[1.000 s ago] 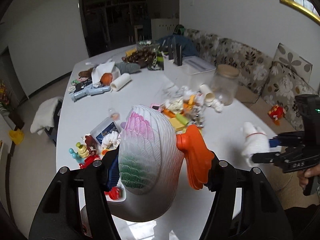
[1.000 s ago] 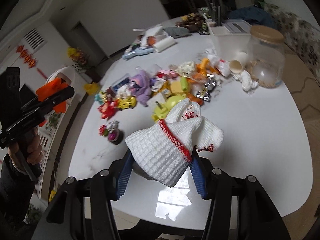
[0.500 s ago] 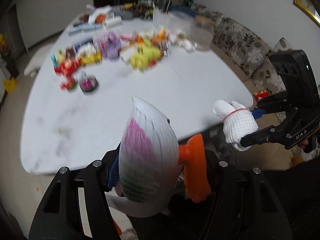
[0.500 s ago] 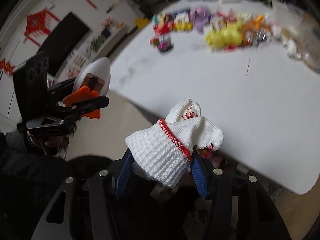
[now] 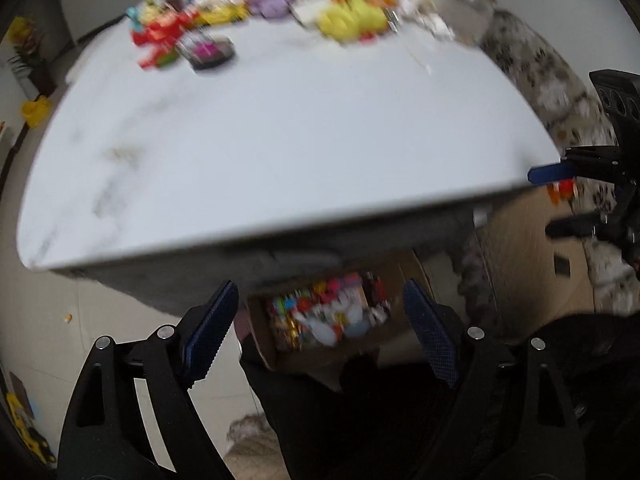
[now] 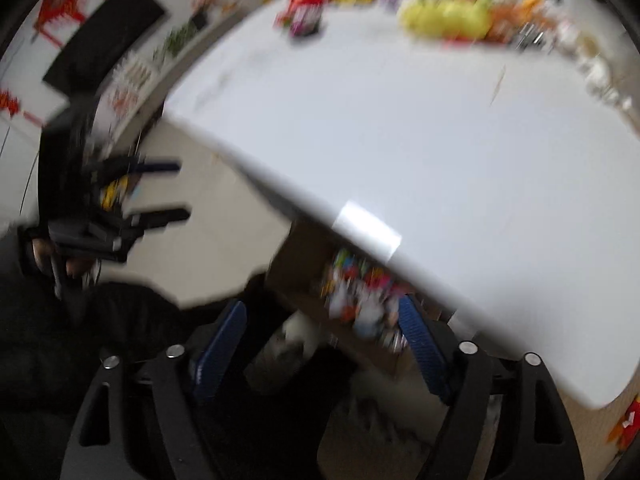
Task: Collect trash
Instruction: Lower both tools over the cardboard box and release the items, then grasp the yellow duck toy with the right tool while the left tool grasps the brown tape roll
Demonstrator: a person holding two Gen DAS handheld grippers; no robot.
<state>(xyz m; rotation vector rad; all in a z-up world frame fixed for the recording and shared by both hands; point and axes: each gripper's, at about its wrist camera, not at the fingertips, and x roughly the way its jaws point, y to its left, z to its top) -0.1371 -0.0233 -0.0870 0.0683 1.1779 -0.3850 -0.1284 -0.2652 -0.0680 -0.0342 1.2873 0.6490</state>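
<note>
Below the table's near edge, the left gripper [image 5: 318, 322] stands released, its blue-padded fingers [image 5: 210, 334] spread wide with nothing between them. Straight ahead of them, under the white table [image 5: 280, 132], sits a cardboard box [image 5: 320, 320] whose open top shows a blurred heap of colourful trash [image 5: 328, 312]. The right gripper [image 6: 322, 338] is likewise released and empty, its blue fingers [image 6: 418, 344] wide apart, and it too faces the box [image 6: 304, 264] beneath the table [image 6: 440, 128], where the colourful trash [image 6: 360, 292] shows just under the table's rim. Each gripper appears in the other's view: the right one [image 5: 558, 204] off the table's right-hand corner, splayed and bare, and the left one [image 6: 160, 190] out beyond the table's left edge, also splayed. On the far side of the table lies a blurred spread of toys and clutter [image 5: 264, 12], with a yellow-green lump [image 5: 352, 20] among it. Past the table's right edge runs a flower-patterned sofa [image 5: 536, 80]. Both views are smeared by motion, so finer detail cannot be told.
</note>
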